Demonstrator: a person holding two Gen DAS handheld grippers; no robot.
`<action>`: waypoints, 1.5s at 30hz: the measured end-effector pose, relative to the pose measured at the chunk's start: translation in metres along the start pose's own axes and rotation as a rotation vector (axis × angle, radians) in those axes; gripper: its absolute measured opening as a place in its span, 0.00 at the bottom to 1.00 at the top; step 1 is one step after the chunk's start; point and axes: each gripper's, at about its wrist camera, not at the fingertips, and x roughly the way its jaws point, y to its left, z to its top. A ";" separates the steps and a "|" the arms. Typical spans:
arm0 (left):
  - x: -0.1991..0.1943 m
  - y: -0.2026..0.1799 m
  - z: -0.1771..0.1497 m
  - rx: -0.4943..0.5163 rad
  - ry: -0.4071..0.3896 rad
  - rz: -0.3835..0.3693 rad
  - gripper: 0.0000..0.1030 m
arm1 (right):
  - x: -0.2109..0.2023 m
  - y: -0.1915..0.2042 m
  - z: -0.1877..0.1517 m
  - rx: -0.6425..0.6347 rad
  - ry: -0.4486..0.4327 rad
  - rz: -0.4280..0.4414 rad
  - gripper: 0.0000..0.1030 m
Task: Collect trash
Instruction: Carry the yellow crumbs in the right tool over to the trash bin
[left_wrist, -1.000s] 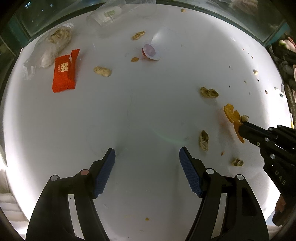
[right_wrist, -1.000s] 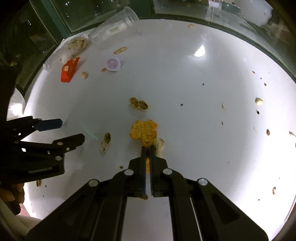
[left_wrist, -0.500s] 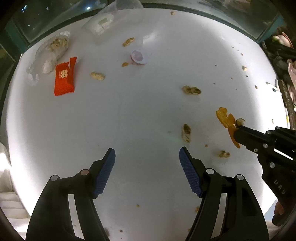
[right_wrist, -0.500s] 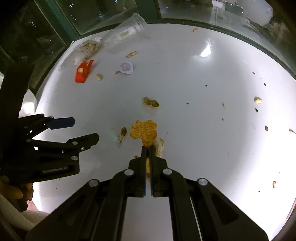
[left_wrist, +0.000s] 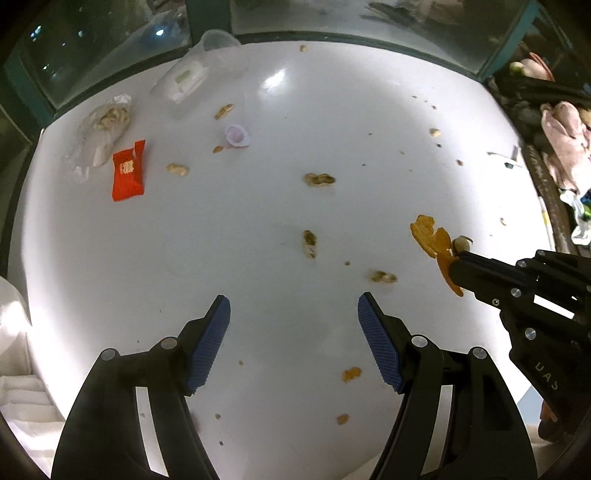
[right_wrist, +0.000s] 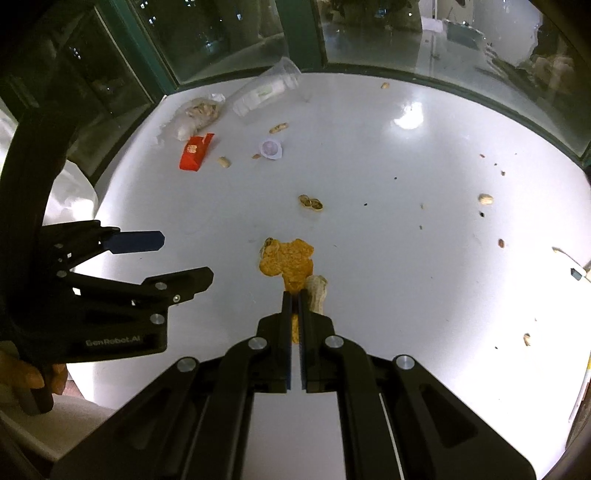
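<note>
Since the orange peel (right_wrist: 286, 264) is thin, light and floppy, I judge an edge pinch is the right hold, and that is what my right hand-held gripper (right_wrist: 294, 299) has: jaws clenched on the peel's near end, a peanut shell (right_wrist: 316, 291) caught beside them, all hanging above the white counter (right_wrist: 406, 258). It should tear or slip if jerked. Both tools point steeply down at the counter. My left hand-held gripper (left_wrist: 293, 332) stands released, nothing between its blue pads (left_wrist: 210, 343), just left of the peel. Well beyond the peel lie a red wrapper (left_wrist: 127, 171), a clear cup (left_wrist: 192, 74) and more shells.
</note>
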 end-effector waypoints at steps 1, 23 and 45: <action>-0.003 -0.003 -0.001 0.006 -0.004 -0.004 0.67 | -0.004 0.000 -0.002 0.002 -0.004 0.000 0.05; -0.030 -0.155 -0.035 0.222 -0.031 -0.089 0.67 | -0.106 -0.062 -0.095 0.052 -0.080 -0.055 0.05; -0.031 -0.281 -0.072 0.575 0.027 -0.182 0.67 | -0.172 -0.104 -0.186 0.307 -0.148 -0.167 0.05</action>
